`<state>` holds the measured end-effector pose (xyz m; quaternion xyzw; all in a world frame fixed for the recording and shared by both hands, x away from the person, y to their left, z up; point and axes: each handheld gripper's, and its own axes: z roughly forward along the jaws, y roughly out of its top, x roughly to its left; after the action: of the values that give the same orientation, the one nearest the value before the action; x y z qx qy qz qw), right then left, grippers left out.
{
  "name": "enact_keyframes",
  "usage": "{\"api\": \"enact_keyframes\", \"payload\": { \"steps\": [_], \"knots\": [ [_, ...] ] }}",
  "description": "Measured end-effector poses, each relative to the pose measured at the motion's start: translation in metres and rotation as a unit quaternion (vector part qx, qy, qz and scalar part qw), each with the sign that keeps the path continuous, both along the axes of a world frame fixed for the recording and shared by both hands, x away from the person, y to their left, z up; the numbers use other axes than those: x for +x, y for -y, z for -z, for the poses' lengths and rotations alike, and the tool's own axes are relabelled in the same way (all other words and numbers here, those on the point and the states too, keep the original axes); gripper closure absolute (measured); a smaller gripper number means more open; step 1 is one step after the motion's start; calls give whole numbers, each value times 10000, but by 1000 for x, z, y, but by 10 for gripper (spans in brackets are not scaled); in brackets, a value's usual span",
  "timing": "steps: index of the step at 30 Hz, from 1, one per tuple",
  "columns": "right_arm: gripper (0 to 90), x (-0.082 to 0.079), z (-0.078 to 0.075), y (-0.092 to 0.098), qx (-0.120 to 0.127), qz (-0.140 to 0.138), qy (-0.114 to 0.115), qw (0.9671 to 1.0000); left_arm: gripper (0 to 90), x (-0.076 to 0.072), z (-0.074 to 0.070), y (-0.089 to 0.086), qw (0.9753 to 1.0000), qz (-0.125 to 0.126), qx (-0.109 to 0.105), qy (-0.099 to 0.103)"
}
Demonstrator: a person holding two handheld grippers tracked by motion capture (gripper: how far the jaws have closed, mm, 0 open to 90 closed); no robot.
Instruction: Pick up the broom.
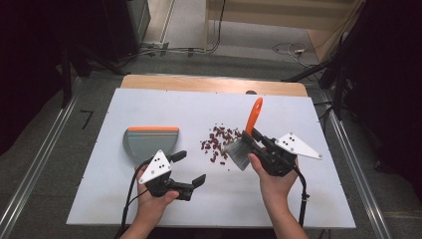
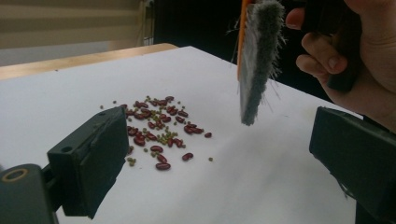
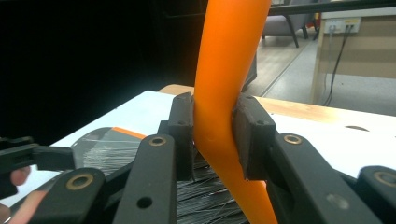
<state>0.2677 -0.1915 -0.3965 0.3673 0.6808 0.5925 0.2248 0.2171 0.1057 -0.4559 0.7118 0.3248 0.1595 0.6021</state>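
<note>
Fingers of right gripper [image 1: 255, 138] clamped on one orange brush [image 1: 247, 135] handle, bristles lifted over table [image 1: 298, 209] middle beside bean pile [image 1: 219, 143]. Left gripper [image 1: 189, 168] jaws apart, empty, hovering near front edge. One dustpan [image 1: 148, 142] lies left of centre.

Bright, even overhead light; soft shadows; dark, blurry surroundings.
</note>
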Motion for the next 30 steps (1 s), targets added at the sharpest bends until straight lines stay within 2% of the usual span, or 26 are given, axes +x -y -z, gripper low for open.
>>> {"api": "enact_keyframes", "payload": {
  "steps": [6,13,16,20,25,30],
  "knots": [
    [693,-8,-1,-17,8,-164,15,9999,85,0,3,15,9998,205,-5,-60],
    [693,-17,0,-34,2,-369,39,9993,113,0,7,25,9995,262,41,-163],
    [692,-21,0,-41,2,-461,31,9989,129,0,8,29,9996,195,66,-214],
    [693,-26,0,-49,45,-568,15,9984,191,0,10,35,9994,22,144,-313],
    [693,-32,-2,-57,77,-665,33,9978,286,3,13,39,9982,-31,81,-599],
    [692,-36,-3,-63,96,-674,52,9977,407,3,13,40,9983,-5,33,-579]
  ]
}}
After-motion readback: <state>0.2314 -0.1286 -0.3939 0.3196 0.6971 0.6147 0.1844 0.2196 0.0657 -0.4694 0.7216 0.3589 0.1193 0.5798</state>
